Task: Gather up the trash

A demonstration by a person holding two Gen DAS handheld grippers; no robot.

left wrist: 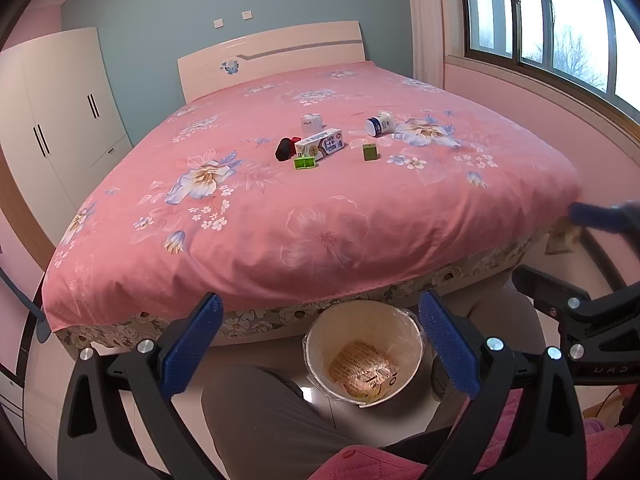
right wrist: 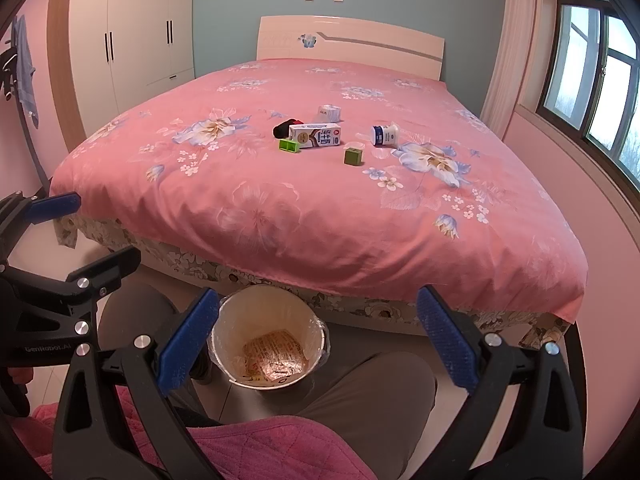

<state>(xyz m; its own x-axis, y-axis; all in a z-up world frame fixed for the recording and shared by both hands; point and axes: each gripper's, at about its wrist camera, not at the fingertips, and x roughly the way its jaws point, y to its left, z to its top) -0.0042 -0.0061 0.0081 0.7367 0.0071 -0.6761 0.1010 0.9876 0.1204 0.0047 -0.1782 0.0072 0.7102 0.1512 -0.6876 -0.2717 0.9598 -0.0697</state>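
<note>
You are between pickups: both grippers hang low over your lap, short of the bed (left wrist: 280,248), and neither carries anything. The left gripper (left wrist: 320,344) has its jaws spread wide and empty; the right gripper (right wrist: 316,340) is the same, wide and empty.

The trash lies in a loose cluster near the middle of the bed, well apart from you. A milk carton (left wrist: 320,145) lies on its side, with a black item (left wrist: 285,149) just beside it and a bright green box (left wrist: 305,163) in front. A darker green box (left wrist: 370,152) stands apart to the right, and a tipped white and blue cup (left wrist: 380,124) lies beyond it. A small white tub (left wrist: 313,122) sits behind the carton. Some clear plastic bits seem to lie near the cup; they are too faint to be sure.

The bin (left wrist: 416,354) stands on the floor between your knees, lined with a clear bag, and holds one crinkled orange wrapper (left wrist: 362,368) at the bottom; the rest is free.

The next move, I judge, calls for a long forward reach to the nearest piece, probably one of the green boxes, then closing on it and returning over the bin.
</note>
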